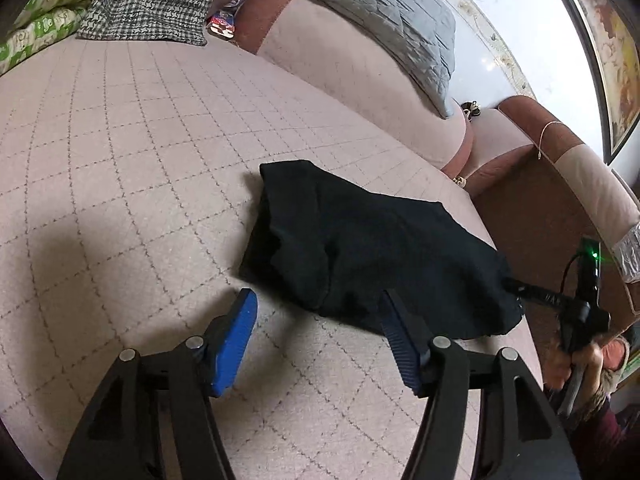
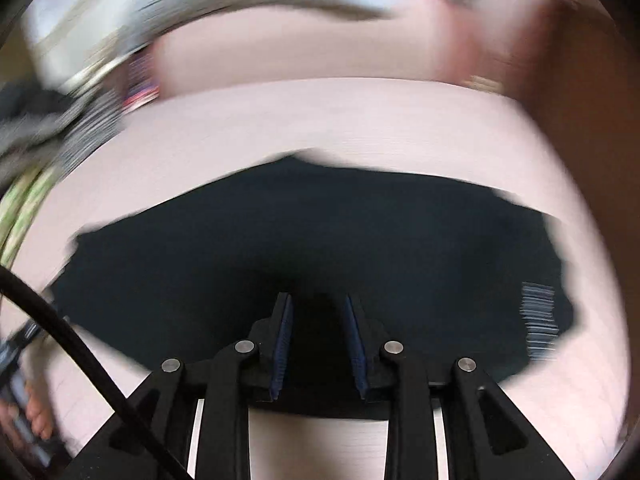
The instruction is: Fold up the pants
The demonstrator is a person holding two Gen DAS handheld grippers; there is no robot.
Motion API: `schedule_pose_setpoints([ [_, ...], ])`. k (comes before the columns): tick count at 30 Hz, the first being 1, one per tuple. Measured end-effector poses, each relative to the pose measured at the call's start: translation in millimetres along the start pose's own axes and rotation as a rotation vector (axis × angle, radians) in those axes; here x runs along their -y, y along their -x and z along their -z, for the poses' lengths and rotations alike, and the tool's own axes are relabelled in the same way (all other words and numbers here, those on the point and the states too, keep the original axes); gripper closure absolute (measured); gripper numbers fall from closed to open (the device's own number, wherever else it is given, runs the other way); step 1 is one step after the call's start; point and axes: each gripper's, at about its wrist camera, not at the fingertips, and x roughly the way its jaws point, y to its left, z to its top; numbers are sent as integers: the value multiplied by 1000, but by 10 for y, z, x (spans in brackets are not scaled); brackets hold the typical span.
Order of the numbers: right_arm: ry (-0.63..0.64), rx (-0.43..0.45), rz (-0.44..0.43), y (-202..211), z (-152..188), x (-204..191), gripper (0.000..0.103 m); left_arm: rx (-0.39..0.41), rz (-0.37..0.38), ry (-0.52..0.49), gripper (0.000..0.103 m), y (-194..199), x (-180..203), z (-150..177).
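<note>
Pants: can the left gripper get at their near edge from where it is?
Probably yes: the left gripper is open, one of its fingers already at the pants edge, nothing between.

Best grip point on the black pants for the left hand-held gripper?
Take the near hem of the black pants, likely coming low from the camera side. That edge lies loose on the quilted sofa seat between the left hand-held gripper's open fingers.

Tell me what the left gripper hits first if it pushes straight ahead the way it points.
Probably the near edge of the black pants: the left gripper has open jaws, one pad already at the cloth. Otherwise the pink quilted sofa seat; depth is unclear.
</note>
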Motion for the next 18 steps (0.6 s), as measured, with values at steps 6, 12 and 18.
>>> schedule_pose_setpoints([
  [6, -299, -86, 97, -256, 98, 1398, 100, 24, -29, -54, 40, 57, 145, -37],
  [12, -266, 37, 180, 62, -91, 1063, 73, 76, -58, -123, 32, 169, 437, -252],
  [18, -127, 22, -43, -129, -515, 96, 72, -10, -36, -105, 32, -276, 418, -242],
])
